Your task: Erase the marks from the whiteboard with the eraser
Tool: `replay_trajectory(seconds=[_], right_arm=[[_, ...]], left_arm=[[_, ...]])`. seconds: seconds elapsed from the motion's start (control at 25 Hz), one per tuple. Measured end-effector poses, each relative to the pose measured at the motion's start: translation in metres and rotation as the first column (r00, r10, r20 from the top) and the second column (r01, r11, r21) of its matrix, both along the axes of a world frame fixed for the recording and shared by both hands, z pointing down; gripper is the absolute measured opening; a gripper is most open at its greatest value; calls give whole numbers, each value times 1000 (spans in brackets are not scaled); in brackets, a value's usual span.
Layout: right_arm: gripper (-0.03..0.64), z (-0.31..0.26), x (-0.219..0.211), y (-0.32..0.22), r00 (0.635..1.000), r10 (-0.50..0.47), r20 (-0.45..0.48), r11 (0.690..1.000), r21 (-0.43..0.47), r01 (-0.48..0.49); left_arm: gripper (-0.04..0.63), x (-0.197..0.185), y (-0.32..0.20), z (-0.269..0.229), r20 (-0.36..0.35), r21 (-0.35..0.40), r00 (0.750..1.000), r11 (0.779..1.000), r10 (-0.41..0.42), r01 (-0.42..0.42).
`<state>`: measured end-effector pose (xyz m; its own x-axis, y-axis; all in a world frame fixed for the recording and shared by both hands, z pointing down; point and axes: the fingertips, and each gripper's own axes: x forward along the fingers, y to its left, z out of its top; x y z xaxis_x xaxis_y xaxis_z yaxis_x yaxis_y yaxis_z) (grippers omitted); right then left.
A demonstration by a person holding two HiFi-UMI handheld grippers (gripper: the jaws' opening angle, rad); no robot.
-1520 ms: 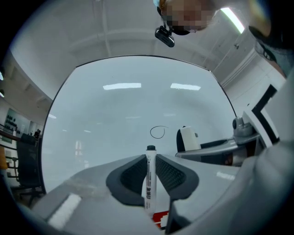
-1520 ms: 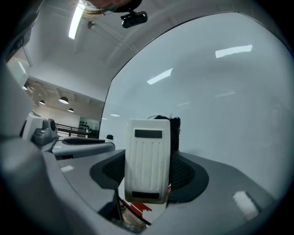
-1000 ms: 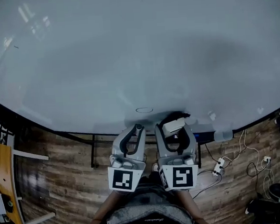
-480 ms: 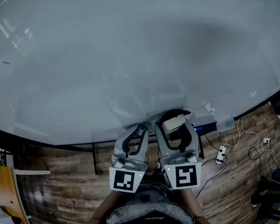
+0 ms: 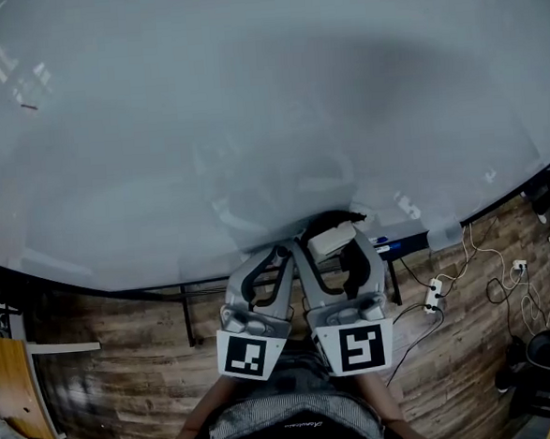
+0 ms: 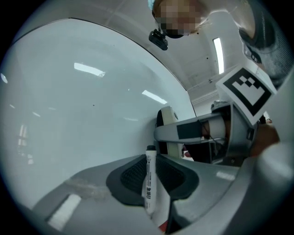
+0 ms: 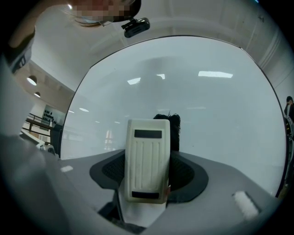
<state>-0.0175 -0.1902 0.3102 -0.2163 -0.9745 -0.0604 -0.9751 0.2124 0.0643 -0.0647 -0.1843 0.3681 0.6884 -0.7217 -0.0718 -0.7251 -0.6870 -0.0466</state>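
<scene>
Firmly clamped, the eraser is held in the right gripper, whose jaws are closed on its cream body with the dark felt turned to the board; in the right gripper view the felt is seen just at the glossy surface, though contact itself cannot be confirmed; the eraser is placed low on the board, near its bottom edge.

A second ago a small oval mark was seen on the board just up and left of the eraser; half a second ago the eraser had been brought up to it; now no oval is seen, the spot being covered by the eraser and the jaws. It is judged that the mark is being wiped or is already gone, which can be settled only once the eraser is drawn aside.

One short stroke is left far at the upper left, well apart from the eraser; a long reach would be called for if it is pen and not a reflection.

A marker is gripped upright in the closed jaws of the left gripper, held just beside the right one; plank floor is seen below.
</scene>
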Motion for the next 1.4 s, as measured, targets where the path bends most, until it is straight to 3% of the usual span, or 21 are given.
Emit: replay_trajectory(seconds=[0.24, 0.56, 0.8, 1.2, 1.4], right_arm=[[259, -5, -28, 0, 1000, -5, -1, 999, 31, 5], [259, -11, -95, -1, 995, -92, -30, 992, 82, 94], [259, -11, -101, -1, 997, -76, -13, 992, 102, 77], [258, -16, -99, 5, 987, -163, -7, 980, 111, 163], [258, -21, -76, 5, 977, -212, -14, 971, 111, 212]], left_arm=[[74, -36, -4, 8, -8, -20, 999, 999, -45, 45], [74, -88, -5, 14, 1, -24, 996, 995, -92, 92], [74, -114, -5, 18, 8, -21, 991, 991, -130, 130], [73, -98, -2, 17, 9, -21, 986, 985, -169, 170], [74, -74, -8, 11, 7, -30, 977, 977, -213, 213]])
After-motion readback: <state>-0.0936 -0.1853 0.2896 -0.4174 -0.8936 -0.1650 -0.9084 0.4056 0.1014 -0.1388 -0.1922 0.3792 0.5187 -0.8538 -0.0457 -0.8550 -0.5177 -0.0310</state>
